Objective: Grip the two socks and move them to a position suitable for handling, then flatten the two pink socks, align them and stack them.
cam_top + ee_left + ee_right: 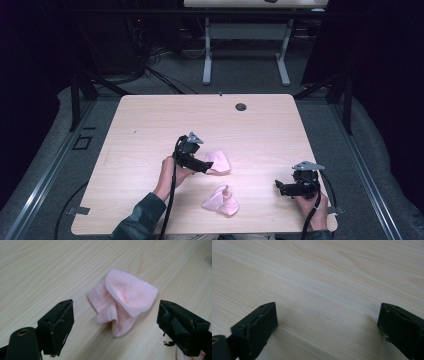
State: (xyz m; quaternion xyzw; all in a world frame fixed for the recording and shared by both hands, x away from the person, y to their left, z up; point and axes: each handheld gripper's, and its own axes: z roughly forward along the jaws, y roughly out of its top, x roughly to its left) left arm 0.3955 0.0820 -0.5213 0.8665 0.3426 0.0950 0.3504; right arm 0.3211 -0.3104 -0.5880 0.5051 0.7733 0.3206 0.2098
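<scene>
While my left jaws [115, 325] stand wide with nothing gripped, a crumpled pink cloth [125, 300] lies on the counter [37, 270] just beyond them. My right jaws [327, 332] also stand wide over bare wood, and a second pink cloth [221, 201] lies nearer to me.

A light wooden table [150, 125] with rounded corners stands on a grey carpeted floor [240, 75]. A small round cable hole [241, 107] sits near its far edge. Beyond it stands a second table [247, 30] on white legs, its pale top cut off by the upper edge of the high view. Black cables [150, 65] lie bundled on the floor to the far left. Black metal struts [80, 90] rise at both sides, and grey metal rails [45, 185] run along the floor left and right. The surroundings are dark, while the tabletop is evenly lit.
</scene>
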